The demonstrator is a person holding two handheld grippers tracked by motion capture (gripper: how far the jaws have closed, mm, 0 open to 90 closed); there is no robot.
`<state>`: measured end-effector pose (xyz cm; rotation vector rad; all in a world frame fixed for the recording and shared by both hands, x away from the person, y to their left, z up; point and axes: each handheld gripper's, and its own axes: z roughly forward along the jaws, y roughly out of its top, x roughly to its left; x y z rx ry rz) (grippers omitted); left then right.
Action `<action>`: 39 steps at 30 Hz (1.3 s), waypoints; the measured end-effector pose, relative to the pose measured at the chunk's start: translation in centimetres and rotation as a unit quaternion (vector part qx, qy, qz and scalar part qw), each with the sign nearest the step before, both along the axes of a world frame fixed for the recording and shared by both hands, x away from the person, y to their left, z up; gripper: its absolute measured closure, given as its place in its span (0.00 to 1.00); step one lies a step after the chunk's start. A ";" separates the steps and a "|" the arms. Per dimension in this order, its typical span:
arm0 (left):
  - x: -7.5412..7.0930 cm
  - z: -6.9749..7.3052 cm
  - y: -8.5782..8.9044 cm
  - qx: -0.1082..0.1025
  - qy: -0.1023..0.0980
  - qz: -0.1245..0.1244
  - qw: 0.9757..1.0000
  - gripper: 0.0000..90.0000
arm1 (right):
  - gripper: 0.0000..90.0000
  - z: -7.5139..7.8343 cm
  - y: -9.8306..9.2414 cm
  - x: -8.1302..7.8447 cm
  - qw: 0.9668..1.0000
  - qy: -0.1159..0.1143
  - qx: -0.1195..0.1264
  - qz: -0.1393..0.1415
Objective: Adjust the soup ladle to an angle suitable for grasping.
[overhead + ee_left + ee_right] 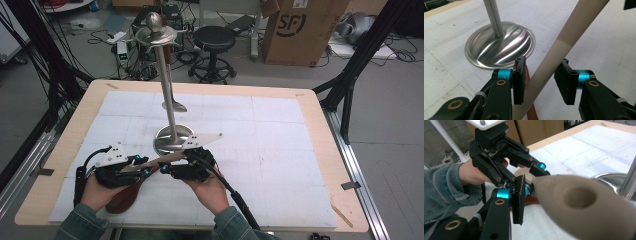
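Observation:
A utensil with a long beige handle (172,158) and a reddish-brown head (121,198) lies slanted between my two grippers, head low near the front edge. The handle (564,40) runs between the pads of my left gripper (540,80) (141,166); it leans by the left pad, and a slit of table shows before the right pad. The handle's holed end (579,197) looms close in the right gripper view. My right gripper (167,169) has its visible pad (518,200) apart from the handle, and its other jaw is hidden behind it. The left gripper (534,178) faces it.
A steel stand with a round base (172,139) and a tall pole (167,75) with hooks rises just behind the grippers. A white mat (280,150) covers the wooden table. A stool (214,40), a cardboard box (300,30) and cables lie beyond.

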<state>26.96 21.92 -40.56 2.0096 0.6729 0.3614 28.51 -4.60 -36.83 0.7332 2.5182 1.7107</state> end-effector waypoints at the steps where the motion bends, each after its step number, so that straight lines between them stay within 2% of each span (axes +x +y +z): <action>1: 0.0 0.0 0.0 -0.002 0.000 -0.001 1.000 0.68 | 0.73 0.0 0.0 0.1 1.000 0.000 0.003 0.000; 2: 0.0 0.1 0.1 -0.003 -0.002 0.000 1.000 0.67 | 0.76 0.1 -0.2 0.1 1.000 0.001 0.007 -0.001; 9: 0.0 0.3 0.5 -0.022 -0.007 0.017 1.000 0.50 | 0.76 0.5 -0.7 0.5 1.000 -0.002 0.013 0.007; 12: 0.0 0.5 0.7 -0.030 -0.011 0.026 0.999 0.42 | 0.76 0.9 -1.2 0.7 1.000 0.002 0.025 0.001; 15: 0.0 0.6 0.9 -0.036 -0.011 0.032 0.999 0.39 | 0.76 1.3 -1.6 1.1 0.999 0.002 0.032 -0.007; 27: 0.1 0.7 1.3 -0.047 -0.013 0.042 0.998 0.34 | 0.77 4.4 -1.9 1.8 0.998 -0.035 0.043 -0.019; 33: 0.0 0.9 1.2 -0.055 -0.014 0.041 0.998 0.32 | 0.78 6.5 -2.3 2.1 0.996 -0.055 0.059 -0.022; 39: 0.0 1.0 1.2 -0.054 -0.012 0.035 0.998 0.31 | 0.80 8.0 -2.6 2.1 0.995 -0.074 0.059 -0.017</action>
